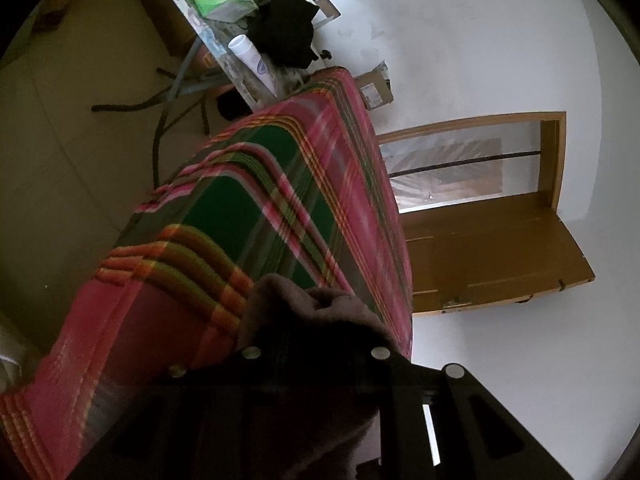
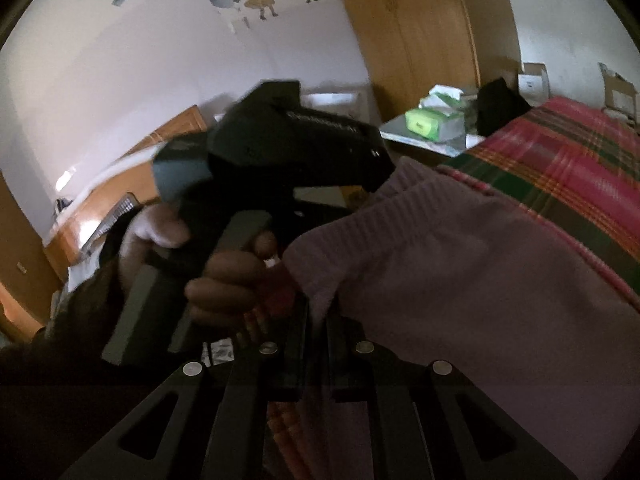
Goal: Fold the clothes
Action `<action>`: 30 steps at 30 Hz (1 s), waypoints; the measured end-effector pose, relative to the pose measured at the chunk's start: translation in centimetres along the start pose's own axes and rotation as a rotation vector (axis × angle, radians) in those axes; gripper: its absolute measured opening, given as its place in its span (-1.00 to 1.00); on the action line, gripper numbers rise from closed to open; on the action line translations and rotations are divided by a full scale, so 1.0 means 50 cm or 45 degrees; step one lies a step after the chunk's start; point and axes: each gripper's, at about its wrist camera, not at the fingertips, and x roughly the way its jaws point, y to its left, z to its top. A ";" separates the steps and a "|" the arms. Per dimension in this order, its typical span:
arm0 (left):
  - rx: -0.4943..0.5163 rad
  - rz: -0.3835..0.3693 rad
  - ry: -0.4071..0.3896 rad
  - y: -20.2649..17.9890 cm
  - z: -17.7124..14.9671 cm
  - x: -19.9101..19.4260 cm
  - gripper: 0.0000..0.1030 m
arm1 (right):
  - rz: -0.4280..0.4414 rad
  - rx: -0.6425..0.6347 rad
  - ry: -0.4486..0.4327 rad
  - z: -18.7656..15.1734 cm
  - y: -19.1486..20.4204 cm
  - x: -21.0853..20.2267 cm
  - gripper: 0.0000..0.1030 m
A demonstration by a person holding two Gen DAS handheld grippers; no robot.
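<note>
Mauve knit cloth, the garment [image 2: 460, 272], hangs over the near edge of the plaid bed cover [image 2: 568, 168]. At its left end the left gripper [image 1: 316, 320] is clenched on a bunched fold; at the right the right gripper [image 2: 316, 344] pinches its edge. Its long axis spans both jaws, so either hand could carry a fold across, neither plainly nearer.

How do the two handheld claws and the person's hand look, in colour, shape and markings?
Both are matte black plastic. The right claw has two flat fingers on slotted triangular arms with round silver bolt heads. The left claw has the same bolts and slotted arms. Seen from the right wrist, its pistol-shaped body has a grey-blue rear cap, and the hand holding it comes from a dark sleeve.
</note>
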 end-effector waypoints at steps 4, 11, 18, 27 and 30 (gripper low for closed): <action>0.002 0.025 -0.010 -0.003 -0.013 -0.015 -0.55 | -0.011 -0.013 0.019 -0.004 0.003 0.004 -0.82; 0.047 0.103 -0.036 -0.020 -0.029 -0.047 -0.41 | -0.032 -0.028 0.046 -0.009 0.008 0.010 -0.79; 0.036 0.082 0.019 -0.008 -0.006 -0.031 -0.34 | -0.038 -0.031 0.042 -0.010 0.006 0.014 -0.79; 0.102 0.078 0.095 -0.020 0.026 0.013 -0.36 | -0.044 -0.017 0.022 -0.010 0.004 0.015 -0.80; 0.137 0.085 0.093 -0.022 0.024 0.008 -0.35 | -0.037 -0.005 0.022 -0.011 0.000 0.016 -0.79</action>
